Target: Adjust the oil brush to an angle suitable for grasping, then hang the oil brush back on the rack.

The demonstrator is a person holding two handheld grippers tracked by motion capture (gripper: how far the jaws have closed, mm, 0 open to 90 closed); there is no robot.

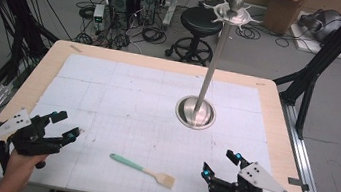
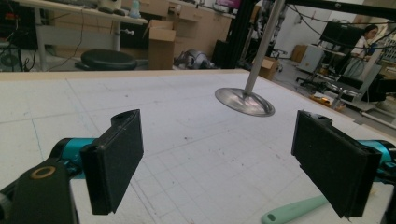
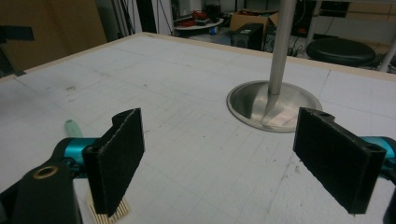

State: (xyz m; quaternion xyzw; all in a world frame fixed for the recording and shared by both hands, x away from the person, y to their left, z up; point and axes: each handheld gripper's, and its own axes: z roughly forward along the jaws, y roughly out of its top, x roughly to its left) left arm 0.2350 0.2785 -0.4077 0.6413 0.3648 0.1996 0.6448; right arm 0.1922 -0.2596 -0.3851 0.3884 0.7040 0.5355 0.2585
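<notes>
- L tool (image 1: 69, 125): jaws spread wide, nothing between them, above worktop (image 1: 163, 64) near its front-left corner.
- Green-handled pastry brush (image 1: 143, 170): lies flat on worktop betw. both tools, near front edge, bristles toward R.
- Steel stand (image 1: 196, 113): upright, round base behind brush.
- R tool (image 1: 222, 165): released, empty, just R of bristles.

High view: overhead, facing fwd/down over table (image 1: 163, 64). Gripper views: low, close to surface, both facing steel stand (image 2: 245, 100).
</notes>
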